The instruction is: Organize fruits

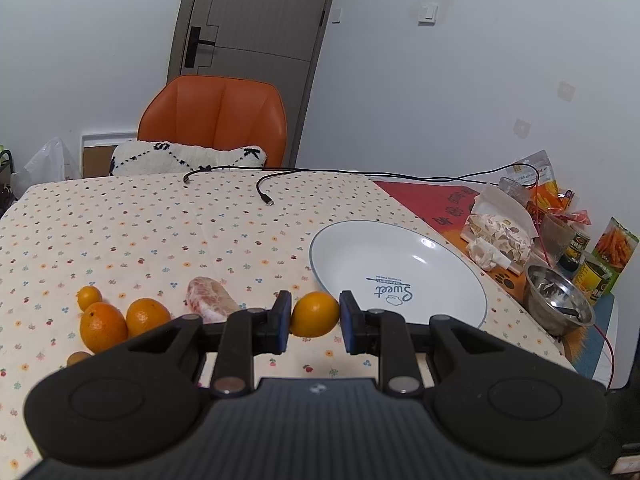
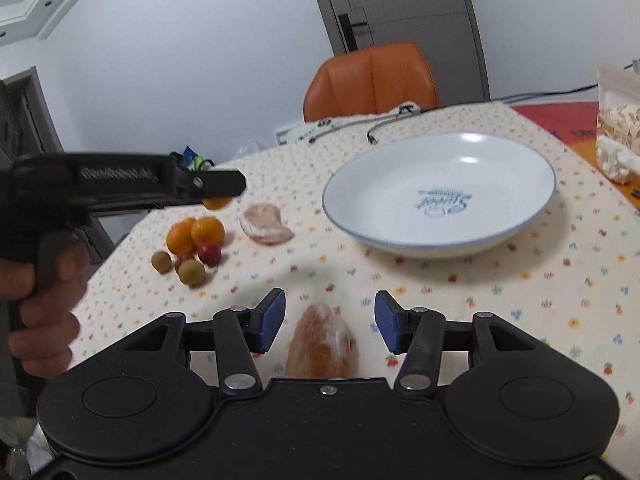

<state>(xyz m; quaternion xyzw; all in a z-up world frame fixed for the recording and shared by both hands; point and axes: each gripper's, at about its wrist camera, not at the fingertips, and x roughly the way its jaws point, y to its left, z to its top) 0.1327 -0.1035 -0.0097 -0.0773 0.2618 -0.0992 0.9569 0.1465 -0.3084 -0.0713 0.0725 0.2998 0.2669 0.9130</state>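
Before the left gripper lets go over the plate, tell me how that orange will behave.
The orange is round and smooth, so it will probably roll once released. The plate is shallow and glossy, so it may drift toward the dipped middle rather than stay put. It looks firm between the left gripper pads, unlikely to squash.

Shown: four oranges [image 1: 315,314], two brown longans [image 2: 192,272], two red fruits [image 2: 209,252], two pomelo segments [image 2: 265,224], one plate [image 1: 448,248], two hand-held grippers [image 2: 330,322].
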